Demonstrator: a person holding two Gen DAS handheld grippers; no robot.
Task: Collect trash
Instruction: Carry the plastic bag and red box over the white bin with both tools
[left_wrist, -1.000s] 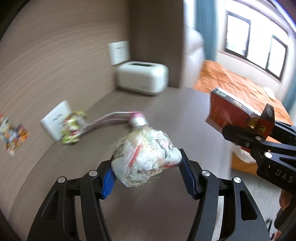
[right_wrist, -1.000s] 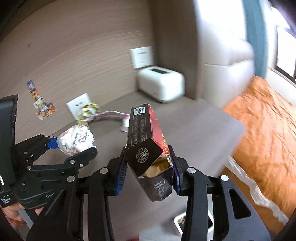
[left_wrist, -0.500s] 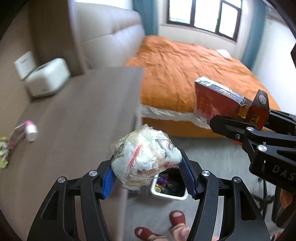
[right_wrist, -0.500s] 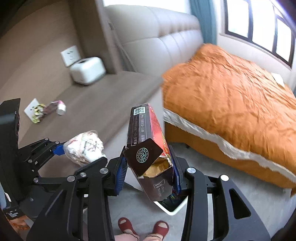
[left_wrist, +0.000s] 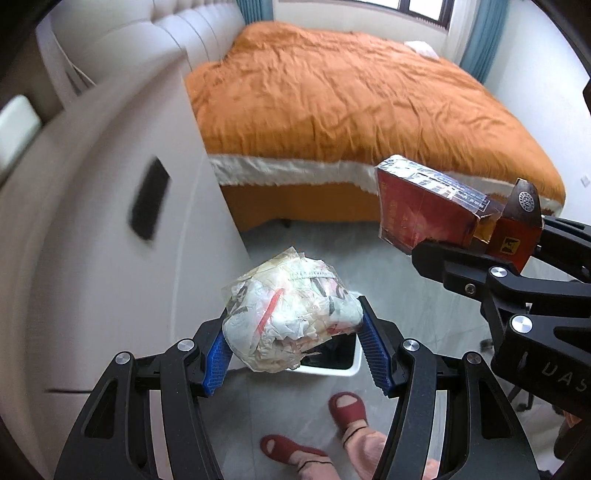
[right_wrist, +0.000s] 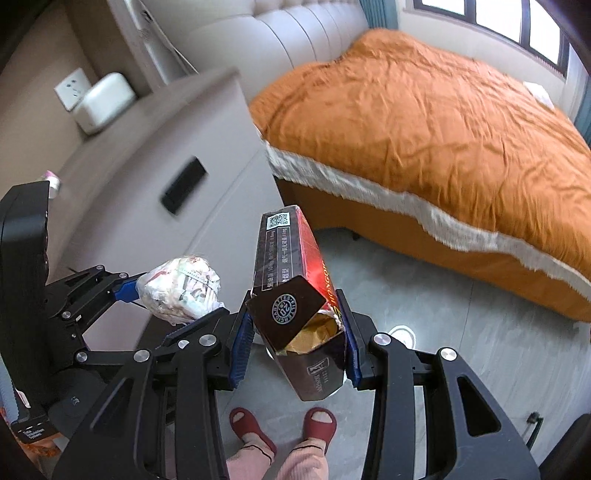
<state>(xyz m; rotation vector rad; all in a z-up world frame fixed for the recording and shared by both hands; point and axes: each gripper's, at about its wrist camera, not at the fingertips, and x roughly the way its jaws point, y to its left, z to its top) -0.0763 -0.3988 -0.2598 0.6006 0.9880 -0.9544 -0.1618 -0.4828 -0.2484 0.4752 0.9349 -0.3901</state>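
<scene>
Left gripper (left_wrist: 295, 354) clamped on a wad (left_wrist: 291, 317) of crumpled wrapper, blue pads pressing its two flanks. Right gripper (right_wrist: 295, 343) clamped on a carton (right_wrist: 299, 295), dark and red, torn flap open at the near end. Bin (left_wrist: 347, 363), white-rimmed, sits on the floor by the cabinet (left_wrist: 110, 258) front, just past the person's red slippers (left_wrist: 347, 410). In the left view the bin lies directly under and behind the wad, so the left gripper looks nearer to a straight drop. The carton hangs to the right of the wad and further out. Carton's long axis runs away from the gripper, QR end pointing toward the bed (right_wrist: 424, 122). Wad is roundish, no clear axis. Judged: both need lowering over the bin before release.
</scene>
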